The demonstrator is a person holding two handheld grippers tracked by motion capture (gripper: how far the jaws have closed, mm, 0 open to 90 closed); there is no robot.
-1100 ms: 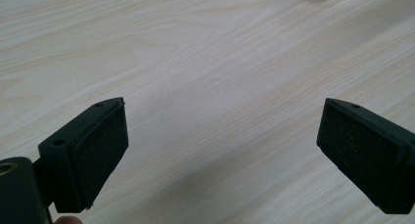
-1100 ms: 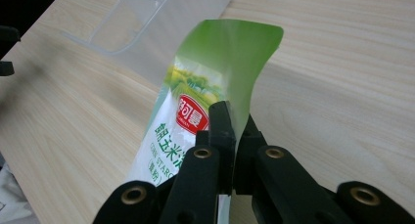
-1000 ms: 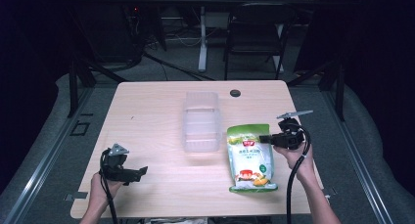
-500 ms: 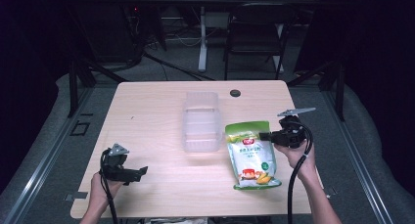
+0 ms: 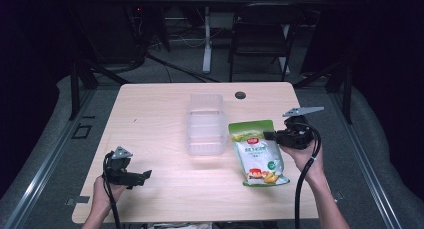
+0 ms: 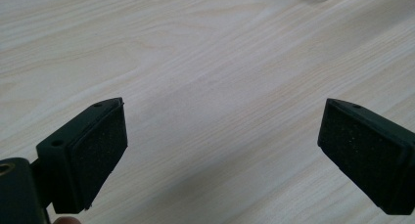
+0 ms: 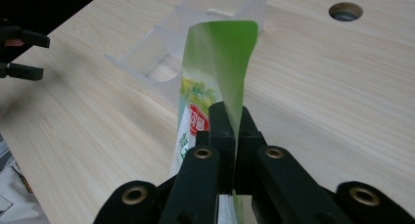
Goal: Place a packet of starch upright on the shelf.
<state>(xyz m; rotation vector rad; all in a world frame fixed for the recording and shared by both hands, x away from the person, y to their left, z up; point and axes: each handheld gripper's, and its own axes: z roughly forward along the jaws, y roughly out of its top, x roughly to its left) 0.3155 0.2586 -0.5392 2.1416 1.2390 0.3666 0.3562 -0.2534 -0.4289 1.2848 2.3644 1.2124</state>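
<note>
your right gripper (image 5: 270, 135) was clamped on the upper right edge of the green snack pouch (image 5: 257, 153), its jaws pinched tight on the thin film. in the right gripper view the same gripper (image 7: 230, 117) had the pouch (image 7: 218, 62) standing on edge between the pads, the green top curling up and away from the jaws. seen from above, the pouch lay tilted, its top end lifted at the gripper and its printed lower end down by the table (image 5: 150, 119), just to the right of the clear plastic container (image 5: 205, 124). that container stood in the middle of the table, with dividers across it, and the pouch's left edge sat just beside it; whether they touched, you could not tell. a round hole (image 5: 240, 95) showed in the tabletop beyond the container.

your left gripper (image 5: 142, 176) rested low at the near left part of the table, well apart from the pouch. its jaws stood wide, nothing between them, and its pads (image 6: 100, 155) framed bare wood in the left gripper view.
</note>
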